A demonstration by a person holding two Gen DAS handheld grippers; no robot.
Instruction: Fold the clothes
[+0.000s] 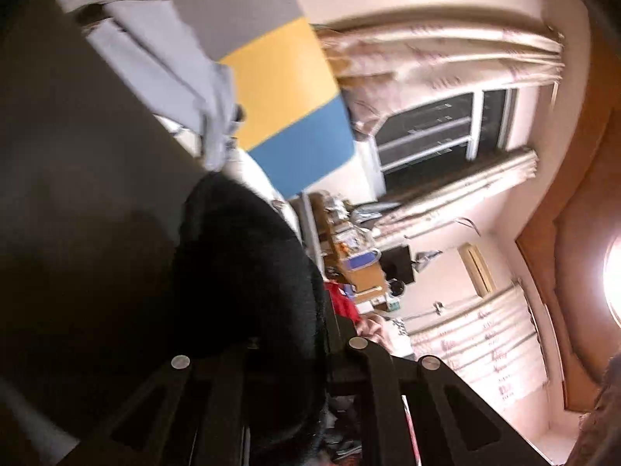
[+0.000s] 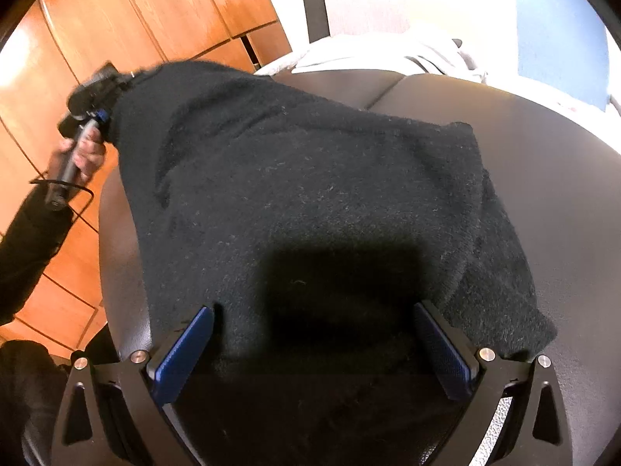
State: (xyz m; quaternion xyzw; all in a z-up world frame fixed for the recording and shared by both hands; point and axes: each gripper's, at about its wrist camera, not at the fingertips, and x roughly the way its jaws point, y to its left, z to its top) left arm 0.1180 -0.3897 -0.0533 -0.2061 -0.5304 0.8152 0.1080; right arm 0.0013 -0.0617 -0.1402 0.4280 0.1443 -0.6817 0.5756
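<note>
A black fuzzy garment (image 2: pixel 310 178) lies spread on a dark leather surface (image 2: pixel 543 155). Its far left corner is raised off the surface, pinched in my left gripper (image 2: pixel 97 93), which a hand (image 2: pixel 87 155) holds out past the surface's edge. In the left wrist view the view is tilted, and the same black cloth (image 1: pixel 248 272) bunches between the nearly closed jaws of the left gripper (image 1: pixel 326 326). My right gripper (image 2: pixel 314 308) stands wide open over the garment's near edge. Its blue pads (image 2: pixel 182 349) have only flat cloth between them and grip nothing.
Pale grey clothes (image 2: pixel 427 54) lie folded at the far edge of the surface, also seen as the grey clothes (image 1: pixel 167 58). Wooden panelling (image 2: pixel 116 19) lies to the left. A yellow and blue panel (image 1: pixel 287 77), a window (image 1: pixel 427 128) and cluttered shelves fill the room behind.
</note>
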